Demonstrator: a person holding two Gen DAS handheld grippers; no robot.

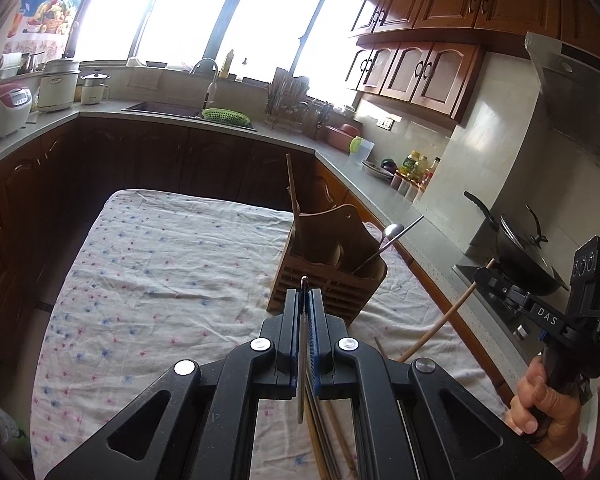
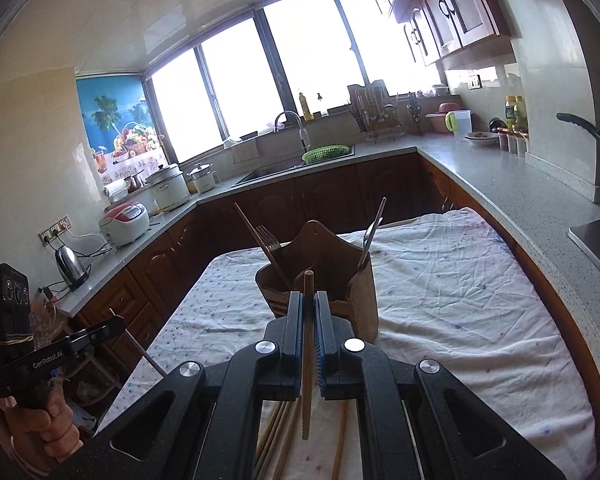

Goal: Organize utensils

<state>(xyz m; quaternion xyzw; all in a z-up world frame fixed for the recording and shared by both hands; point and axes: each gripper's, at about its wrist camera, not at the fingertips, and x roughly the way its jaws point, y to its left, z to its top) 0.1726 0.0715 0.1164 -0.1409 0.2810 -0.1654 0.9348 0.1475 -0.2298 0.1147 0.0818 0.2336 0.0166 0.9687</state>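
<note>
A wooden utensil holder [image 1: 328,264] [image 2: 324,280] stands on the cloth-covered table [image 1: 160,280] [image 2: 460,300]. A fork [image 2: 269,237] and a brown stick lean in its left side, a spoon [image 1: 394,230] [image 2: 374,229] in its right. My left gripper [image 1: 305,294] [image 2: 118,322] hangs just before the holder, shut on a thin metal chopstick [image 1: 302,344] [image 2: 140,346]. My right gripper [image 2: 308,296] [image 1: 482,276] is beside it, shut on a wooden chopstick [image 2: 307,360] [image 1: 440,320]. Several loose chopsticks [image 1: 328,440] [image 2: 280,432] lie on the cloth under both grippers.
A grey L-shaped counter [image 1: 400,204] [image 2: 500,184] wraps the table, close along its right edge. On it are a wok on the stove [image 1: 528,256], a sink with a green basket [image 2: 326,154], a rice cooker [image 2: 124,220] and a kettle [image 2: 70,266]. A hand [image 1: 540,396] grips each handle.
</note>
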